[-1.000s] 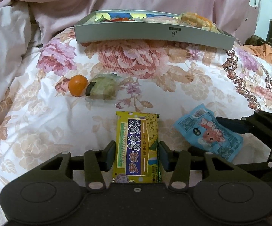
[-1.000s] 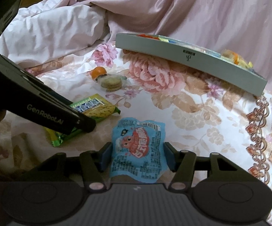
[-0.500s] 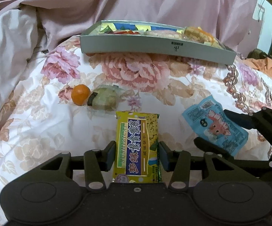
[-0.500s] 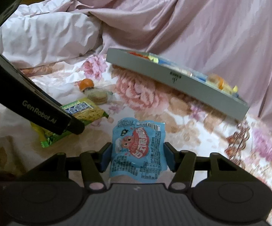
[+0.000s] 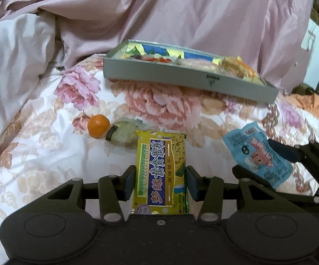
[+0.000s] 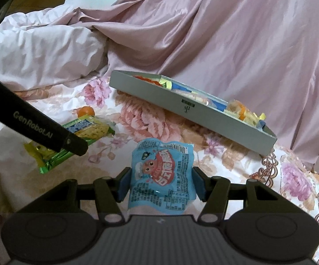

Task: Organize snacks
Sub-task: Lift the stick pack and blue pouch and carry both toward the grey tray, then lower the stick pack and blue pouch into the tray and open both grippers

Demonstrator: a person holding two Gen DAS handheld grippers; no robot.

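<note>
Through the left wrist camera, my left gripper [image 5: 160, 182] pinches the yellow cracker packet [image 5: 161, 174], short of the gray tray [image 5: 181, 78]. Through the right, my right gripper [image 6: 161, 184] clamps the blue snack pouch [image 6: 162, 176] above the floral quilt [image 6: 225, 161].

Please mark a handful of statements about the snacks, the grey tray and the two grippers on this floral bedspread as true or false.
1. The left gripper holds a yellow rectangular biscuit packet. True.
2. The right gripper holds a small orange fruit. False: its pads grip a light blue plastic snack pouch; the small round orange fruit lies on the floral bedspread.
3. The shallow grey rectangular tray is empty. False: it already holds colourful snacks.
4. A clear-wrapped round biscuit lies beside the orange fruit. True.
</note>
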